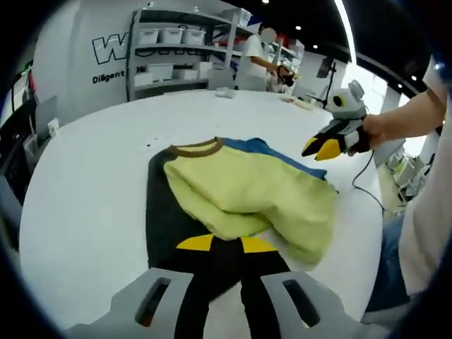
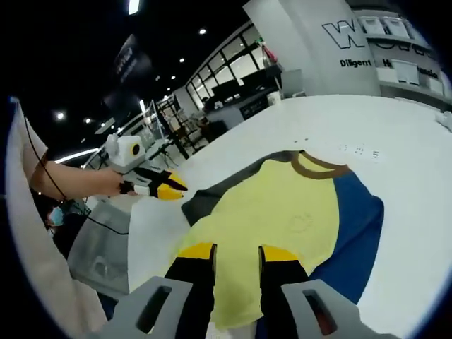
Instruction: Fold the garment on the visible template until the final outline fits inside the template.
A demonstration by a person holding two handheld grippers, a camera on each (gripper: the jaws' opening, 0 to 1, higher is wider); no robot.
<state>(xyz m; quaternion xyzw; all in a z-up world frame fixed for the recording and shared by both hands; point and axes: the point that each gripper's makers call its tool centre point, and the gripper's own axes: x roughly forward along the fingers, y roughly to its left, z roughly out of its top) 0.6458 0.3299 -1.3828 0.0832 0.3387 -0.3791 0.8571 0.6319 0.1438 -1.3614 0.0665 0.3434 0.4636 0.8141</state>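
A yellow garment (image 1: 240,191) with a brown collar (image 1: 194,148) and blue parts (image 1: 282,157) lies bunched on a dark template (image 1: 159,212) on the white table. My left gripper (image 1: 226,244) hovers low over its near edge, open, with nothing between the yellow-tipped fingers. A hand holds my right gripper (image 1: 321,149) above the garment's far right side. In the right gripper view the garment (image 2: 282,205) spreads over the template (image 2: 201,201), blue cloth (image 2: 360,226) to its right. My right gripper (image 2: 237,252) is open above the hem. The left gripper (image 2: 161,188) hangs beyond the template's left corner.
The white table (image 1: 92,191) has wide bare room left of the template and behind it. Its rim runs close on the right, where a black cable (image 1: 364,187) trails. Shelves with bins (image 1: 169,53) and a person (image 1: 253,60) stand far back. A grey crate (image 2: 99,247) sits beside the table.
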